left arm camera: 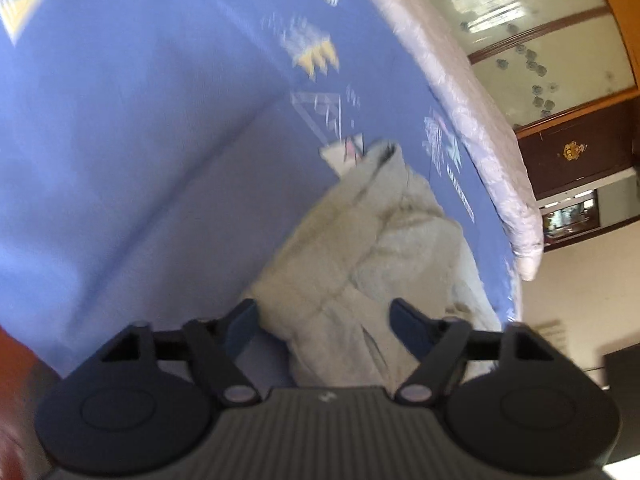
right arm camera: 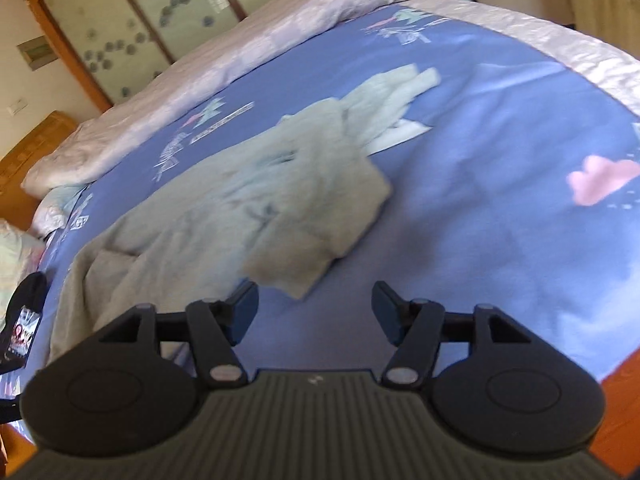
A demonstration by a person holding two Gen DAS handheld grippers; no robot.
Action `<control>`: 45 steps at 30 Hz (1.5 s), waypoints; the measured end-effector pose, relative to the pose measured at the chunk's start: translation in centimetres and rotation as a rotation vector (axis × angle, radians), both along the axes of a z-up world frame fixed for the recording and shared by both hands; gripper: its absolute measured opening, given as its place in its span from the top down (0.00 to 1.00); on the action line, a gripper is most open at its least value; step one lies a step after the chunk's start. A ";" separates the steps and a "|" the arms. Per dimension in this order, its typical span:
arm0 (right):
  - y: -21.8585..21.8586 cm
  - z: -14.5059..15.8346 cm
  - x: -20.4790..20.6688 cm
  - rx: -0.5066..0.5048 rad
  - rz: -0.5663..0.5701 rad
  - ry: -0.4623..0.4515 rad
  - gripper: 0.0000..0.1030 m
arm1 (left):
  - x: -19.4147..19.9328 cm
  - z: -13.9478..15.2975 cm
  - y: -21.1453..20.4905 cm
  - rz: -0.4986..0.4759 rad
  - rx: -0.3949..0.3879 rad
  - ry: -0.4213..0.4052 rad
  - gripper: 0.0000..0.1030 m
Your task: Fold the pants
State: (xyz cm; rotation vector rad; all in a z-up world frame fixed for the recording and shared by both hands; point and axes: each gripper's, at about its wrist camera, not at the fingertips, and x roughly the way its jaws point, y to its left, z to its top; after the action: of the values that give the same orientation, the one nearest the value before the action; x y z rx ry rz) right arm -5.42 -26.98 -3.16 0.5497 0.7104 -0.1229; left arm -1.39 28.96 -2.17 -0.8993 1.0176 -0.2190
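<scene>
Pants (right arm camera: 248, 200) lay blurred and crumpled on my blue bedsheet (right arm camera: 480, 220), their near end cut off behind my released left gripper (left arm camera: 324, 320); my right gripper (right arm camera: 316, 312) gaped empty.

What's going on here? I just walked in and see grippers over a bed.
A person holding two grippers is folding light grey pants on a blue bedsheet. The pants lie rumpled, partly doubled over. The left gripper is open with the pants between its fingers, not pinched. The right gripper is open over bare sheet near a pants corner, holding nothing.
</scene>
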 end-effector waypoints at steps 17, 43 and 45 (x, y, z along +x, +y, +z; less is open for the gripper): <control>-6.3 5.6 0.6 -0.326 -0.216 -0.061 0.92 | 2.2 10.1 3.6 0.123 0.062 -0.252 0.88; -17.3 4.5 -2.0 -0.296 -0.363 0.047 0.67 | -0.7 8.4 5.7 0.165 0.409 -0.160 0.60; -17.6 3.4 -2.3 -0.257 -0.384 0.072 0.67 | 1.2 8.9 4.2 0.128 0.433 -0.186 0.54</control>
State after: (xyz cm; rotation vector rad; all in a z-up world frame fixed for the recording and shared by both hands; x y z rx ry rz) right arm -7.69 -44.56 0.28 0.4309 0.6402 -0.5865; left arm -0.16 33.14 6.77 -0.5352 0.7893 0.0274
